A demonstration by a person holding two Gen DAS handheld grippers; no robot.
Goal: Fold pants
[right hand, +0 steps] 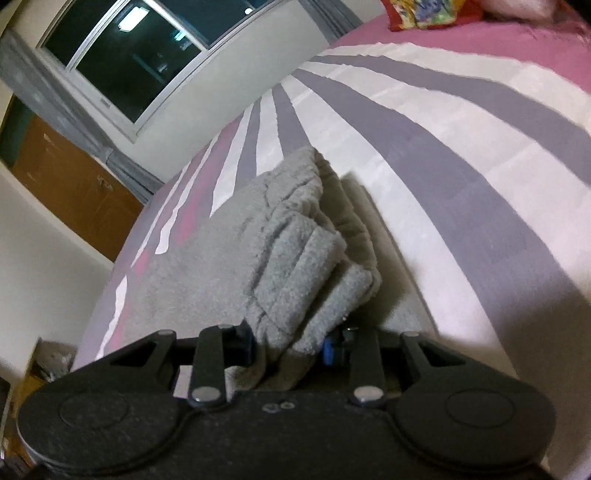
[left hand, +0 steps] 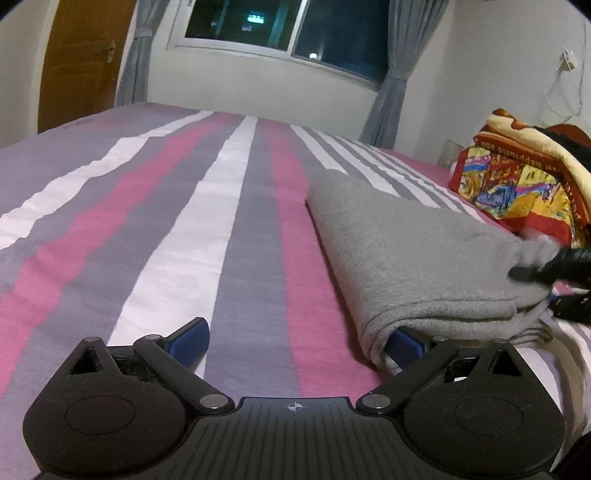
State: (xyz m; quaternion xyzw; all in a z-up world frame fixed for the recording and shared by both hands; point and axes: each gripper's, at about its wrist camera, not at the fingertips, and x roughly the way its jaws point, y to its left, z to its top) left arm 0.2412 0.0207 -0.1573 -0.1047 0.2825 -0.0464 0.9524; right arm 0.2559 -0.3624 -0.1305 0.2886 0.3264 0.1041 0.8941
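Observation:
Grey fleece pants [left hand: 413, 258] lie folded in layers on the striped bed, right of centre in the left wrist view. My left gripper [left hand: 295, 339] is open and low over the sheet. Its right blue pad [left hand: 404, 343] is tucked under the near edge of the pants, and its left pad [left hand: 188, 339] rests on bare sheet. My right gripper [right hand: 290, 345] is shut on a bunched end of the pants [right hand: 295, 266]. It also shows in the left wrist view [left hand: 554, 273] at the pants' right edge.
The bed [left hand: 147, 221] has pink, grey and white stripes and spreads wide to the left. A colourful folded blanket [left hand: 517, 177] lies at the far right. A window with curtains [left hand: 288, 26] and a wooden door [left hand: 81, 62] stand beyond the bed.

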